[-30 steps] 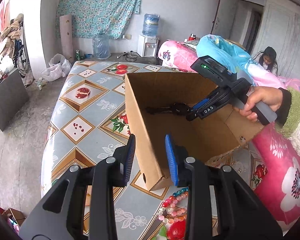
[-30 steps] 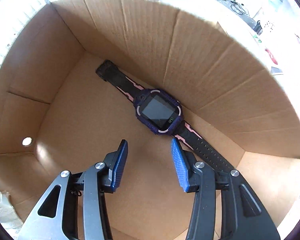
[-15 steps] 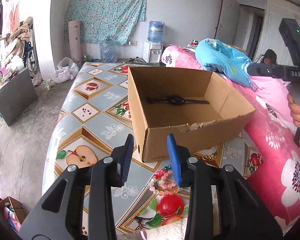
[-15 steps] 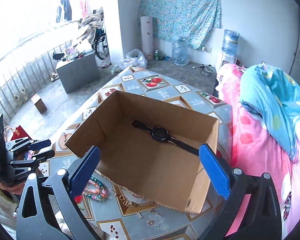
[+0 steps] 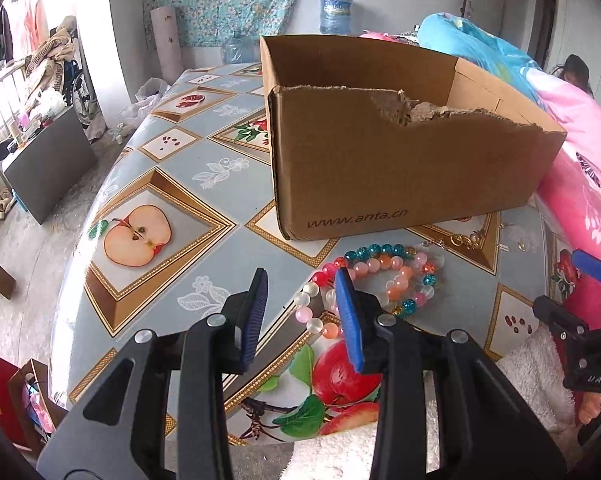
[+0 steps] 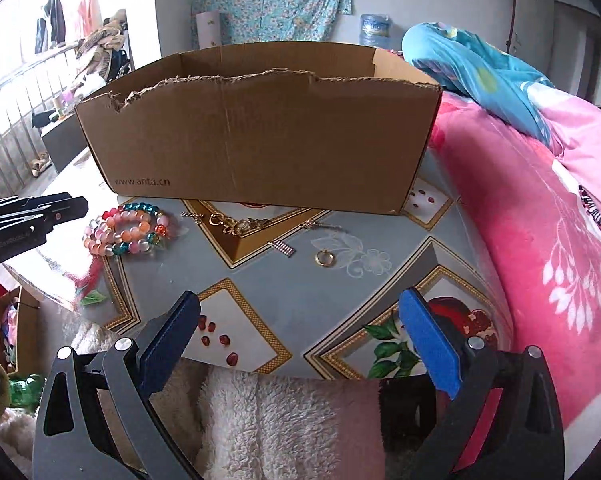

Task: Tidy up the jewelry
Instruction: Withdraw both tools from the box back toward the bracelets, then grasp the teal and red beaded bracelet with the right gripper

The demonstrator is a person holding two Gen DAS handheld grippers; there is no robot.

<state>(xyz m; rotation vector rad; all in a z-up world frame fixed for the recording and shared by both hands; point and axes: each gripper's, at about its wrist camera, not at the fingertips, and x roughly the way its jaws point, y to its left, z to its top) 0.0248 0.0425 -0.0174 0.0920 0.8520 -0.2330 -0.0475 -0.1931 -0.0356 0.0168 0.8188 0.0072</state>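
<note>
So the box [image 6: 260, 136] is plain brown cardboard, open on top, near wall torn ragged along the rim, with a web address printed low on that wall. It sits flat on the table and you can't see inside from here.

Right in front of it: a heap of bead bracelets [image 5: 384, 280] – pink, peach, milky white, teal and red beads – coiled in overlapping loops, near the box's left corner. Just to their right a gold chain [image 6: 236, 224] lies tangled, almost touching the box. Further right and nearer – a small beaded bar [image 6: 283, 248] and a gold ring [image 6: 324, 258], flat, apart from each other.
</note>
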